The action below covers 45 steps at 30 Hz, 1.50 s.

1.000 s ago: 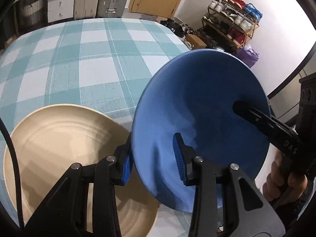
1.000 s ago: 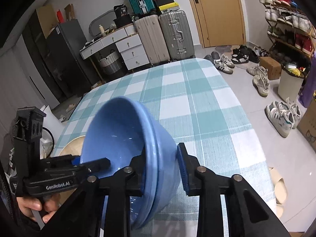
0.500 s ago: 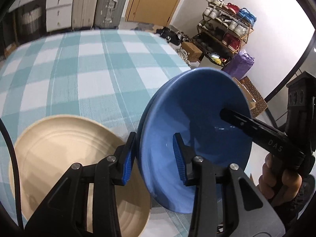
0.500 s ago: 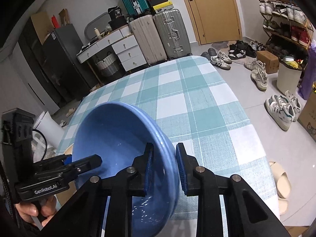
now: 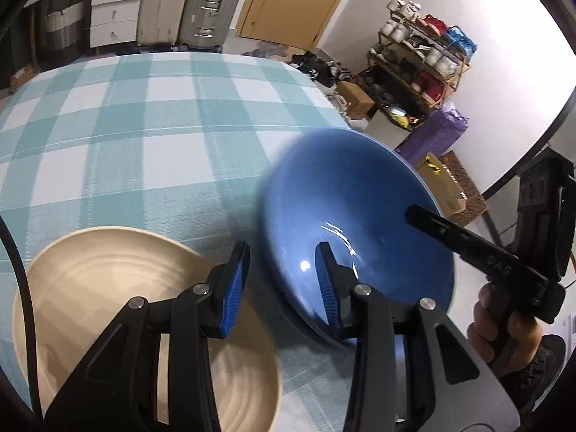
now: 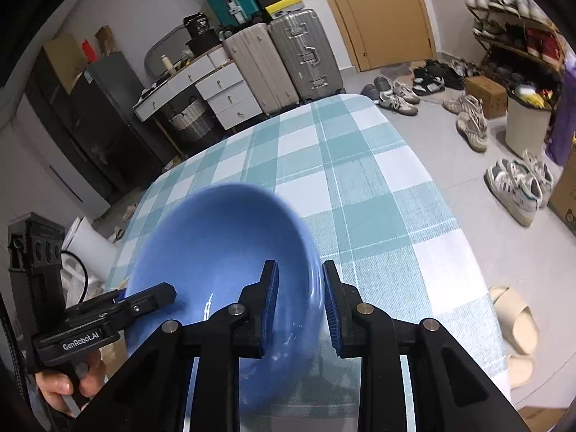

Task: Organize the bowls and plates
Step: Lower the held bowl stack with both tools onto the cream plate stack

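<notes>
Checked cloth (image 5: 151, 144) underneath: both grippers, left (image 5: 284, 284) and right (image 6: 300, 302), pinch the bowl (image 5: 360, 216) rim; level it, lower beside the plate (image 5: 108, 288), release together.

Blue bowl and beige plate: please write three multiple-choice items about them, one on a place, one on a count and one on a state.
1. Where is the beige plate?
A. on the checked table, beside the blue bowl
B. inside the blue bowl
C. on the floor

2. How many grippers have a finger inside the blue bowl?
A. none
B. one
C. two

3. What is the state of the right gripper?
A. wide open, clear of everything
B. shut on the blue bowl's rim
C. shut on the beige plate

Key:
1 A, the plate lies on the cloth next to the bowl.
2 C, the left gripper and the right gripper each straddle the rim.
3 B, its pads pinch the bowl's wall.
</notes>
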Each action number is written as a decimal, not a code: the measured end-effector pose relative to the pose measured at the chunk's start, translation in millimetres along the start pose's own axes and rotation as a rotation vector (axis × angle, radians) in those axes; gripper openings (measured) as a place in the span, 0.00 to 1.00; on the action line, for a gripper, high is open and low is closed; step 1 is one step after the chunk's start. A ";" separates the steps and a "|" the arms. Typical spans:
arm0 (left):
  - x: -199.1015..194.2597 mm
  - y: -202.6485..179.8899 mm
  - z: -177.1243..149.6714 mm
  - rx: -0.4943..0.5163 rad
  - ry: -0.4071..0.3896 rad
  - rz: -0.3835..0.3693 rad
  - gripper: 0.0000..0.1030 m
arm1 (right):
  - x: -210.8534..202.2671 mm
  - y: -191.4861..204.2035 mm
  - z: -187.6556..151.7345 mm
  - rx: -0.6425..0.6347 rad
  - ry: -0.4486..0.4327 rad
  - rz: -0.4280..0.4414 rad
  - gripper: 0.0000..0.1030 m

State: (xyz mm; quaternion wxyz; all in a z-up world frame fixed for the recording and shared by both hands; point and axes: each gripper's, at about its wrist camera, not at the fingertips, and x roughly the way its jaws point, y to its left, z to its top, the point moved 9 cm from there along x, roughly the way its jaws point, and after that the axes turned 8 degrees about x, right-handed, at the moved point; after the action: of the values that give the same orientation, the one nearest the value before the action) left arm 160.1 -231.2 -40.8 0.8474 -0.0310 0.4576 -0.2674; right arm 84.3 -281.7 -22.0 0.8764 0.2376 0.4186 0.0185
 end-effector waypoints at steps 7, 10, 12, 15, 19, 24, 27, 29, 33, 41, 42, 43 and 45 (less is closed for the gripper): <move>2.8 -10.5 -1.7 0.006 -0.004 0.012 0.33 | 1.4 -6.8 -6.5 0.037 0.007 0.018 0.27; 1.0 -11.2 -7.4 0.000 -0.008 0.010 0.34 | -3.7 -6.3 -11.8 0.047 -0.005 0.030 0.33; 0.6 -11.2 -9.4 -0.002 -0.010 0.014 0.35 | -4.2 -4.2 -15.8 0.044 0.002 0.038 0.33; -0.5 -10.9 -11.6 -0.009 -0.012 0.011 0.36 | -3.7 -1.4 -19.8 0.039 0.005 0.036 0.37; -2.3 -13.8 -11.9 -0.006 0.002 0.023 0.36 | -2.0 4.2 -23.9 0.029 0.013 -0.004 0.37; -13.2 -16.0 -8.6 0.009 -0.019 0.031 0.37 | -12.8 12.6 -21.2 0.023 -0.002 -0.001 0.37; -24.6 -15.5 -6.0 0.004 -0.032 0.028 0.37 | -22.2 21.2 -18.0 0.010 -0.004 0.007 0.37; -35.2 -15.6 -3.9 0.004 -0.051 0.030 0.37 | -30.5 30.1 -15.3 -0.002 -0.015 0.018 0.37; -59.6 -14.0 -2.2 0.003 -0.086 0.035 0.37 | -45.3 49.1 -11.4 -0.026 -0.034 0.038 0.37; -118.8 2.4 -6.9 0.000 -0.168 0.095 0.37 | -55.2 92.6 -19.1 -0.071 -0.033 0.089 0.37; -128.8 7.2 -9.3 -0.004 -0.179 0.106 0.37 | -54.7 99.4 -20.9 -0.081 -0.030 0.095 0.37; -135.6 10.0 -11.2 -0.007 -0.184 0.111 0.37 | -53.8 105.4 -22.4 -0.088 -0.028 0.102 0.37; -150.4 20.4 -16.8 -0.017 -0.195 0.125 0.37 | -51.6 118.9 -26.2 -0.106 -0.019 0.114 0.37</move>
State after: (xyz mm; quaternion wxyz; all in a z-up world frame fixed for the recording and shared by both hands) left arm 89.6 -138.1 57.5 0.9028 -0.0352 0.3761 -0.2057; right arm 51.1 -177.7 52.7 0.8892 0.2144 0.3943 0.0883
